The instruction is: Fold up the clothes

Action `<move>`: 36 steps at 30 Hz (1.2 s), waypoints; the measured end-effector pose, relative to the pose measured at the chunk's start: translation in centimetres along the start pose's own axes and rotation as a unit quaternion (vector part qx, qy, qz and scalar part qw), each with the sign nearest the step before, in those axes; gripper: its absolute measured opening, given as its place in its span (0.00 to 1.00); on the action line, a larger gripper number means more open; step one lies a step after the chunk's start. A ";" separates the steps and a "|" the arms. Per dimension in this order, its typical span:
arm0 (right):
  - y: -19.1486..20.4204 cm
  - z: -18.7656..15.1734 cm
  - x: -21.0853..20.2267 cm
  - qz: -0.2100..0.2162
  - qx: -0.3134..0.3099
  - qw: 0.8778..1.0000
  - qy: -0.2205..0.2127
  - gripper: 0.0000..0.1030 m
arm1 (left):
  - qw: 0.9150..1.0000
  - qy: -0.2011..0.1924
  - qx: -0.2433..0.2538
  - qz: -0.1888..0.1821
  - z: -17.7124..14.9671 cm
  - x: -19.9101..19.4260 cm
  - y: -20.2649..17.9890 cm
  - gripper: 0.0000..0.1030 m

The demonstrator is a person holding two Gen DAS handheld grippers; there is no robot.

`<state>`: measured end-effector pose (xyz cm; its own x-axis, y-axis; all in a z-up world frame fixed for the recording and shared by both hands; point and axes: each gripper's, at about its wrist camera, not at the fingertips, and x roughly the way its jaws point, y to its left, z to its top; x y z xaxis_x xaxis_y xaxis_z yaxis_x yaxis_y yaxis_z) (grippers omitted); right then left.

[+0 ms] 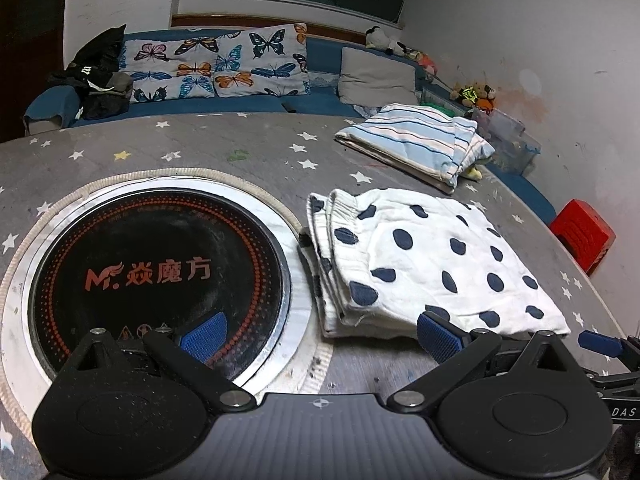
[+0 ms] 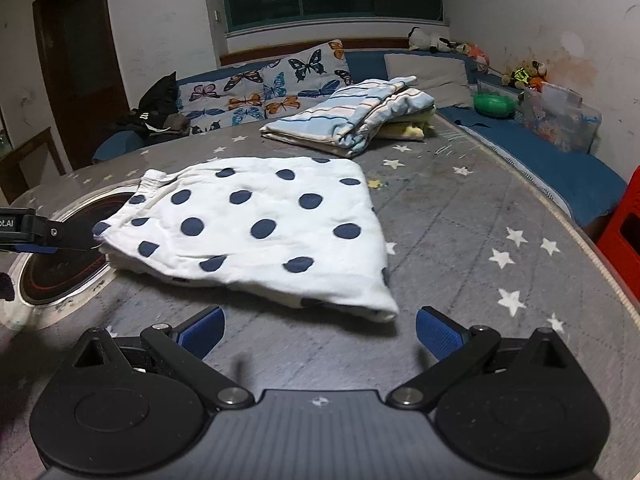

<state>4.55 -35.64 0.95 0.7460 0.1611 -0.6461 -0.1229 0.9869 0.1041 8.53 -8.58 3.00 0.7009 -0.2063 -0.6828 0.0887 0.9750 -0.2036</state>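
Note:
A white garment with dark blue dots (image 1: pixel 432 264) lies folded flat on the grey star-print table (image 1: pixel 240 148); it also shows in the right wrist view (image 2: pixel 256 224). My left gripper (image 1: pixel 320 336) is open and empty, just short of the garment's near edge, its left finger over the black hotplate (image 1: pixel 156 272). My right gripper (image 2: pixel 320 334) is open and empty, a little short of the garment's near corner. The left gripper's finger shows in the right wrist view (image 2: pixel 44 236) beside the garment's left edge.
A folded blue striped garment pile (image 1: pixel 416 142) lies farther back on the table (image 2: pixel 460 216), also in the right wrist view (image 2: pixel 348 120). A blue sofa with butterfly pillows (image 1: pixel 208 64) runs behind. A red stool (image 1: pixel 582 234) and a clear toy box (image 2: pixel 560 120) stand at the right.

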 end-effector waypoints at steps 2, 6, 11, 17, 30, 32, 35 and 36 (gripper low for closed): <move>0.3 -0.1 -0.2 0.005 0.001 1.000 -0.002 1.00 | 1.000 0.002 0.003 0.000 -0.2 -0.1 -0.1 1.00; 1.2 -0.5 -0.4 0.016 0.000 1.000 -0.002 1.00 | 1.000 0.005 0.007 -0.003 -0.7 -0.4 -0.4 1.00; 2.4 -1.0 -0.6 0.025 -0.009 1.000 0.001 1.00 | 1.000 0.004 0.015 -0.004 -1.4 -1.0 -0.8 1.00; 3.2 -1.2 -0.9 0.030 -0.014 0.999 0.001 1.00 | 1.000 0.000 0.025 -0.003 -2.1 -1.6 -1.1 1.00; 4.7 -1.8 -1.4 0.034 -0.018 0.999 0.001 1.00 | 0.999 -0.001 0.034 -0.005 -3.4 -2.4 -1.5 1.00; 5.0 -1.9 -1.5 0.036 -0.020 0.999 -0.001 1.00 | 0.999 -0.002 0.040 -0.003 -3.6 -2.5 -1.6 1.00; 5.2 -2.0 -1.5 0.038 -0.018 0.999 -0.001 1.00 | 0.999 -0.003 0.045 0.001 -3.8 -2.6 -1.8 1.00; 5.3 -2.1 -1.4 0.038 -0.017 0.999 0.000 1.00 | 0.999 -0.004 0.047 0.002 -3.9 -2.6 -1.8 1.00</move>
<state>1.46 -30.68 0.85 0.7336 0.2361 -0.6372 -0.2023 0.9711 0.1269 3.77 -10.12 2.41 0.7063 -0.2019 -0.6785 0.1513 0.9794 -0.1340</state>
